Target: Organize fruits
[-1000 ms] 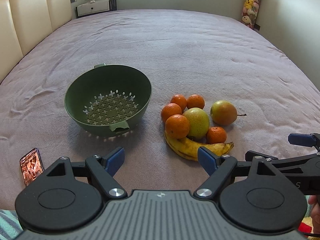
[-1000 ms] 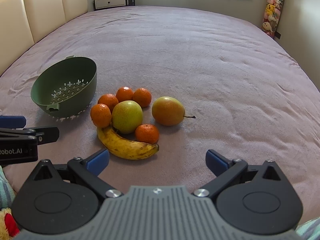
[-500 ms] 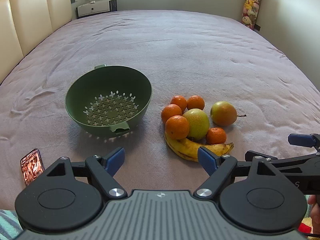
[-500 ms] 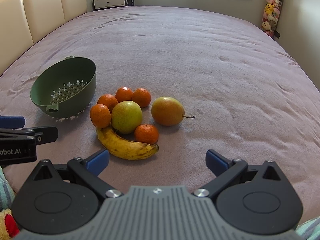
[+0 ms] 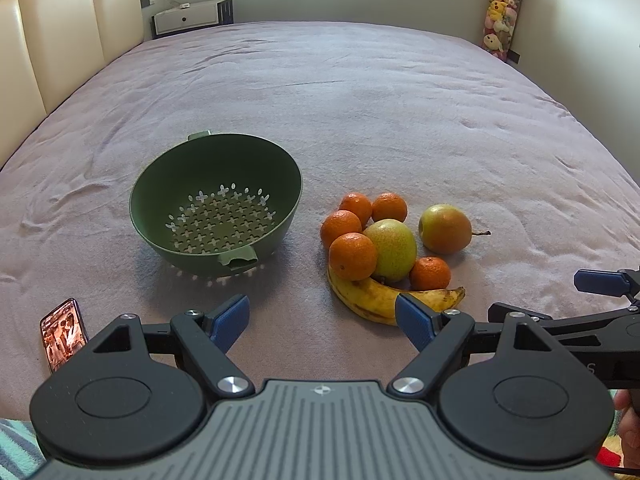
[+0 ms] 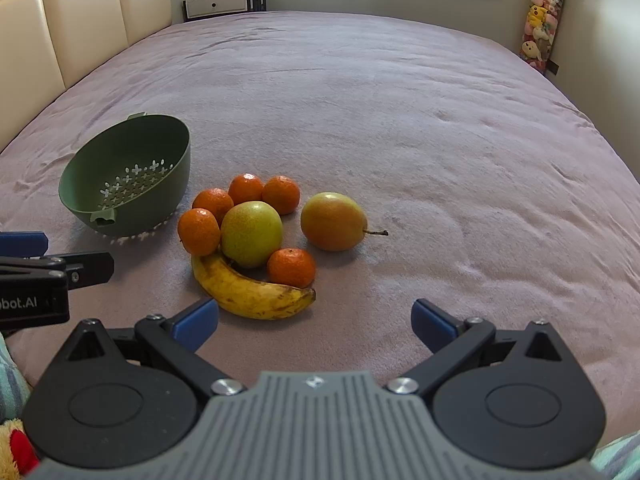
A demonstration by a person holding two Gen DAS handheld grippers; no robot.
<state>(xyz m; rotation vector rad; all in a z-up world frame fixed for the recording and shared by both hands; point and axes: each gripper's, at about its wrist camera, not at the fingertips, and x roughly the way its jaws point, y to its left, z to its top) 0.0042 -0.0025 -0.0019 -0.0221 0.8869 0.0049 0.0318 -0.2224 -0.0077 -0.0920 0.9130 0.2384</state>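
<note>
While both tools hover low over the near edge of the bed (image 5: pixel 360 92), nothing sits between their fingers. Left tool (image 5: pixel 322 318): jaws spread wide, released, blue pads (image 5: pixel 230 316) clear of the cover. Right tool (image 6: pixel 314 320): likewise released, jaws wide apart, empty.

Green colander (image 5: pixel 216 200) upright on the mauve bed cover, empty, at 11 o'clock from the left tool; cross-shaped holes visible in its base, small handle tab facing the camera. Same colander (image 6: pixel 124 176) at 10 o'clock from the right tool.

Fruit cluster just to 3 o'clock of the colander, apart from it. Banana (image 6: pixel 250 288) lying curved at the near edge of the cluster, brown-speckled, at 11 o'clock from the right tool. Green pear (image 6: pixel 251 232) touching the banana's far side. Four mandarins arcing around the pear from 9 to 1 o'clock; nearest of these, mandarin (image 6: pixel 199 231), touching pear and banana. Fifth mandarin (image 6: pixel 291 267) at 4 o'clock of the pear, against the banana. Reddish pear (image 6: pixel 333 221) with stem pointing to 3 o'clock, just beside the cluster, not touching.

Phone (image 5: pixel 64 334) with lit screen flat on the bed at 9 o'clock of the left tool. Cream headboard (image 5: pixel 52 40) along the left. Plush toys (image 6: pixel 540 20) hanging at far right.
</note>
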